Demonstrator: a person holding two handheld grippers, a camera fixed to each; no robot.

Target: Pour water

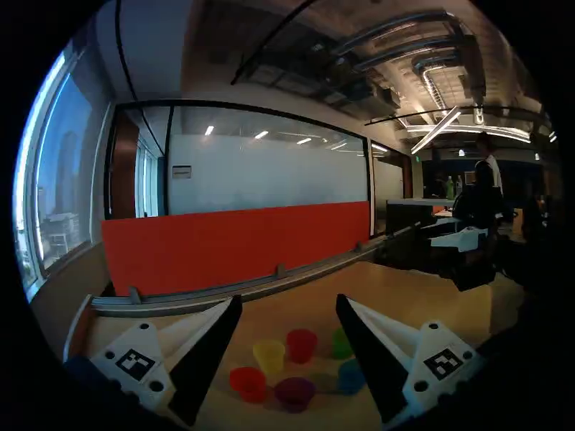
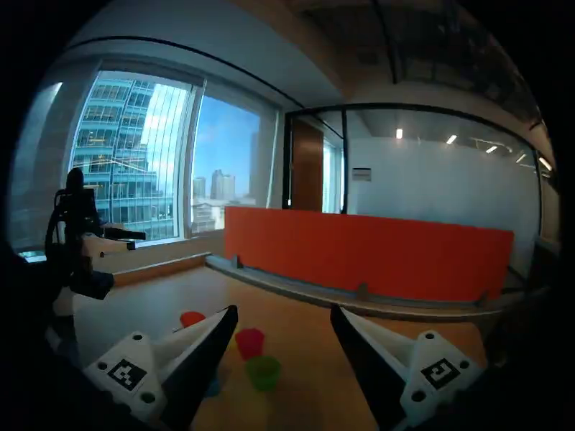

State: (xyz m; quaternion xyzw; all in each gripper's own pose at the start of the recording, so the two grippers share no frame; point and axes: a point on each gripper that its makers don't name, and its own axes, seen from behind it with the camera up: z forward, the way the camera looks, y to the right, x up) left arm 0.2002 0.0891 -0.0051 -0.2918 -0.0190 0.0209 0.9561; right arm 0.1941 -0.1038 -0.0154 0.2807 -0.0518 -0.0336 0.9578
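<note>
Jaws of the left gripper (image 1: 287, 298) stand wide apart and hold nothing. Framed between its fingers, on the wooden table (image 1: 402, 284), sits a loose cluster: a yellow cup (image 1: 269, 354), a pink cup (image 1: 302, 343) and a green cup (image 1: 341, 343) on the far side, with a red cup (image 1: 248, 382), a purple cup (image 1: 295, 391) and a blue cup (image 1: 351, 375) nearer the camera. An orange partition (image 1: 237, 244) runs along the table's far edge. At the far right a person (image 1: 489, 169) stands under strip lights.

The right gripper (image 2: 282, 309) is likewise spread and empty. Its view takes in fewer of the cluster: the red cup (image 2: 192, 318), the pink cup (image 2: 249, 341) and the green cup (image 2: 263, 371), plus a sliver of the blue cup (image 2: 213, 388) half hidden behind one finger. It also shows tall windows (image 2: 122, 165) with towers outside, left of the partition.
</note>
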